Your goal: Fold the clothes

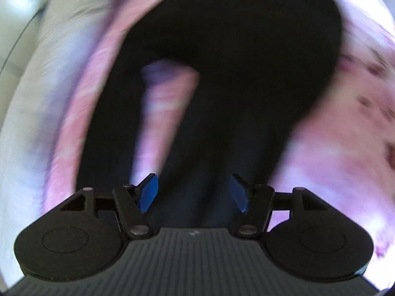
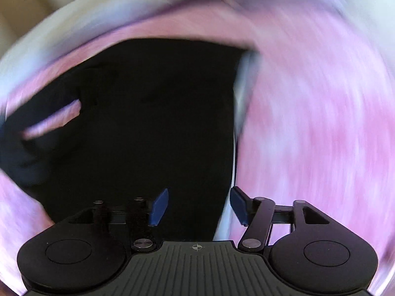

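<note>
A black garment (image 1: 222, 74) lies spread on a pink patterned sheet (image 1: 333, 135); both views are motion-blurred. In the left wrist view a strip of pink shows through a gap between two dark parts of it. My left gripper (image 1: 193, 193) is open and empty, just above the dark cloth. In the right wrist view the black garment (image 2: 148, 123) fills the middle, with a pale edge (image 2: 240, 93) along its right side. My right gripper (image 2: 198, 207) is open and empty, over the garment's right edge.
The pink sheet (image 2: 321, 123) surrounds the garment. A white cloth or pillow (image 1: 37, 98) lies at the left, and it also shows in the right wrist view (image 2: 98, 12) at the top. A beige surface (image 2: 19, 12) shows at top left.
</note>
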A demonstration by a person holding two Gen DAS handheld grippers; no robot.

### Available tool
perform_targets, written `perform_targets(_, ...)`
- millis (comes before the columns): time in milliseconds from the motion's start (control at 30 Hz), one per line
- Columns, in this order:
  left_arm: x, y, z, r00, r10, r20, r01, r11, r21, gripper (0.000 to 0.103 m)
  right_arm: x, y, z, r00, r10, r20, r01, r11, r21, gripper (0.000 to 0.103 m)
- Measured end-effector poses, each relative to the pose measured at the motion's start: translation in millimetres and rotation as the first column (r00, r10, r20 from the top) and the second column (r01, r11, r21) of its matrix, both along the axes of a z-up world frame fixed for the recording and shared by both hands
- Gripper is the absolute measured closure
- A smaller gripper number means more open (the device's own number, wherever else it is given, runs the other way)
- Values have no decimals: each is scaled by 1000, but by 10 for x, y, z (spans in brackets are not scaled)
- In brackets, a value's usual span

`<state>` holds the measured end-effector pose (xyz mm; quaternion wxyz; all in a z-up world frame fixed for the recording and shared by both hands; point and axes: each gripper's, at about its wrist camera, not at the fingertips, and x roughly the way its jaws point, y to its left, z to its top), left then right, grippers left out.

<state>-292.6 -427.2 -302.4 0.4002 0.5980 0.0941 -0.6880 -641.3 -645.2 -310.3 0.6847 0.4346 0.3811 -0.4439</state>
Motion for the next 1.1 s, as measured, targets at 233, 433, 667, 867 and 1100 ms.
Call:
perform_targets(233, -458, 266, -547, 947, -320, 16, 320, 945, -68, 40, -136, 572, -586, 812, -488, 320, 479, 871, 112, 34)
perform_targets(433, -383, 91, -786, 940, -337, 61, 340, 940, -44, 62, -118, 611, -836, 640, -661, 392, 665, 732, 148, 92)
perform_targets(667, -936, 150, -406, 949, -314, -28, 313, 949, -28, 102, -568, 373, -38, 807, -516, 287, 525, 850, 49, 98)
perform_targets(867, -1717, 334, -157, 959, -242, -148, 245, 970, -3, 96, -1040, -144, 65, 924, -373, 85, 376, 926, -21, 96)
perform_targets(1100, -1234, 835, -127, 995, -7, -104, 8, 1000, 7, 52, -867, 100, 8, 941, -277, -196, 267, 960, -80, 40)
